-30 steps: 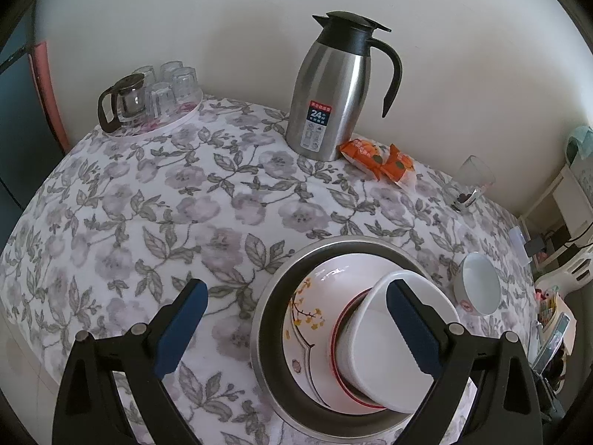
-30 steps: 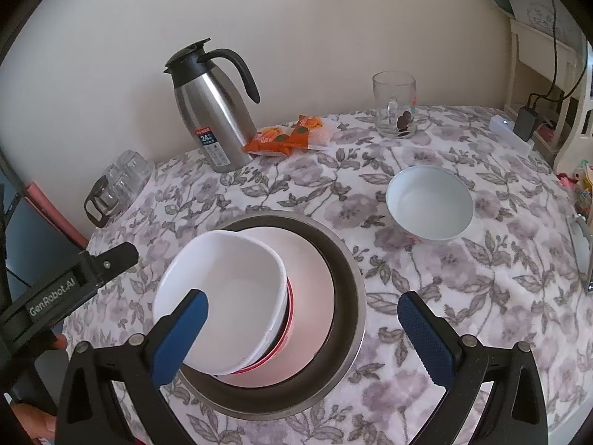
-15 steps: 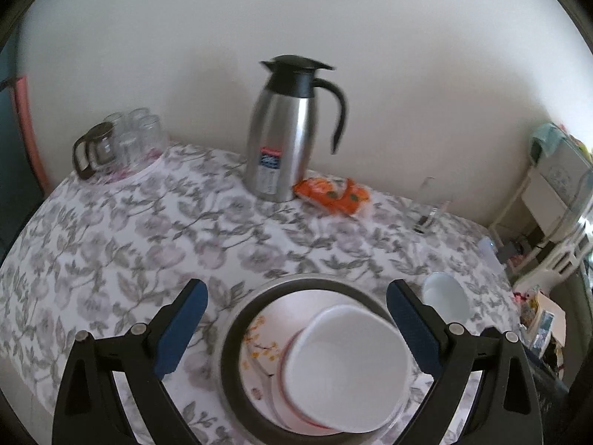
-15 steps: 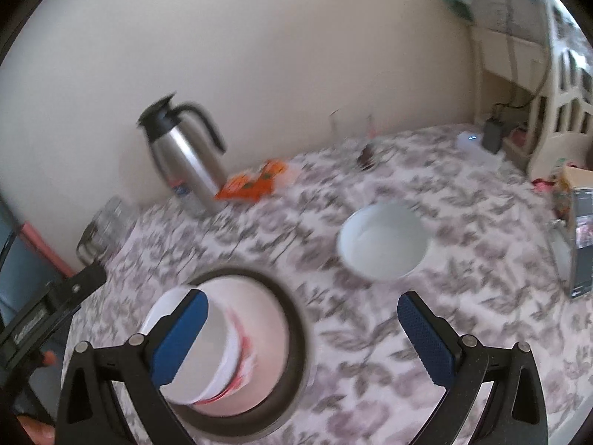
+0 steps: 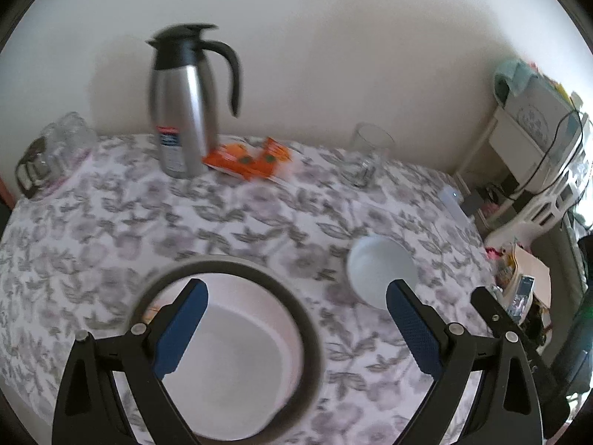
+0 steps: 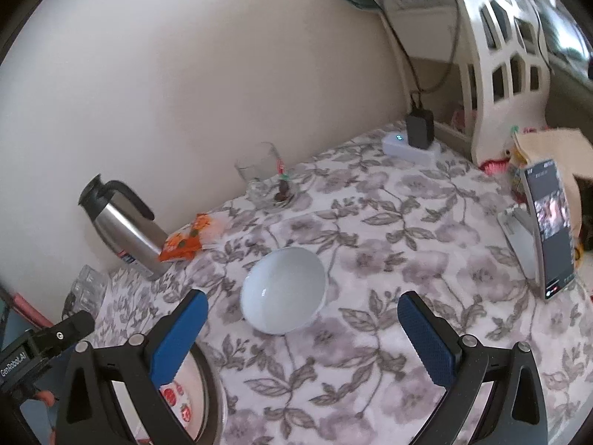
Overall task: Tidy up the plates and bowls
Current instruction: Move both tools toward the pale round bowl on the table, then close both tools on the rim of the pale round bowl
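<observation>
A round metal basin [image 5: 292,296] on the floral tablecloth holds a plate with a white bowl [image 5: 229,367] stacked in it. My left gripper [image 5: 296,330] is open and empty, above the basin's right side. A lone white bowl [image 6: 283,291] sits upright on the cloth; it also shows in the left wrist view [image 5: 381,270]. My right gripper [image 6: 302,333] is open and empty, just in front of that bowl, its jaws wider than the bowl. The basin's rim [image 6: 211,385] shows at the lower left of the right wrist view.
A steel thermos jug [image 5: 185,111], an orange snack packet [image 5: 248,159] and a drinking glass [image 5: 367,155] stand near the wall. A tray of glasses [image 5: 52,159] is far left. A phone on a stand [image 6: 548,230] and a power strip [image 6: 411,146] are at the right.
Both grippers swung right. The lone white bowl came toward the centre of the right wrist view and the basin slid to its lower left. The left gripper stayed open over the stacked bowl.
</observation>
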`<state>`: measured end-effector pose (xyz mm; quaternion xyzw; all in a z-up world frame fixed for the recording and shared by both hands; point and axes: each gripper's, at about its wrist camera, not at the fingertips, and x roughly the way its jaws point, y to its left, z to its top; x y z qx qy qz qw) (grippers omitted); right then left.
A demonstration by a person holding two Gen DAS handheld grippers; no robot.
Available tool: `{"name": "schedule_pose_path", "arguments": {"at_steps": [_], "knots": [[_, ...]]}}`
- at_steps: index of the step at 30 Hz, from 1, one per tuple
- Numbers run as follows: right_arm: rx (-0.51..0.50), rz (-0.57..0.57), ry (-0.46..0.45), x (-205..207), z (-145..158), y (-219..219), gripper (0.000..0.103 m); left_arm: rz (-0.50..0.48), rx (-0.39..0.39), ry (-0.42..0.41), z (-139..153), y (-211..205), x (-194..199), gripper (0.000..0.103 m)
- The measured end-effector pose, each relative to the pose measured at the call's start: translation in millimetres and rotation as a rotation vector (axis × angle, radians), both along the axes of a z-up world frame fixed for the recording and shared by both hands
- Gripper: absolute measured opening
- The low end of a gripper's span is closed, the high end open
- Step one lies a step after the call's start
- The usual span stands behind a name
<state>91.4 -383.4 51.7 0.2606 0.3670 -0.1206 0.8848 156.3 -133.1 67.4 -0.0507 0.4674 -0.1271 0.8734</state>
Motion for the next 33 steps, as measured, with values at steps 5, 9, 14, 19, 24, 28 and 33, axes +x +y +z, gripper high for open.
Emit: {"name": "schedule_pose_path", "arguments": {"at_steps": [5,9,14,19,24,28,33], "knots": [[0.067,-0.048,-0.013,2.7,-16.6,-22.4,0.097,-0.024,0.032,0.029,-12.1,-44.1,9.9,0.096],[0.096,-0.070,0.008,12.2,-32.0,-31.2,0.090,-0.007,0.032,0.065,-30.7,-68.4,23.9,0.090],[0.112,-0.037,0.038,31.5,-54.0,-29.8,0.080,0.028,0.033,0.114,-57.6,-83.7,44.9,0.067],[0.122,0.008,0.076,50.5,-75.5,-25.4,0.065,0.047,0.016,0.192,-92.9,-93.6,65.1,0.064],[0.146,0.048,0.106,63.7,-93.8,-20.6,0.050,0.061,0.026,0.242,-121.9,-104.5,77.5,0.051],[0.157,0.059,0.136,71.4,-106.5,-17.5,0.042,0.062,0.018,0.269,-135.8,-108.2,83.4,0.040],[0.156,0.070,0.144,77.3,-111.9,-15.1,0.038,0.062,0.024,0.279,-145.2,-112.8,87.5,0.031]]}}
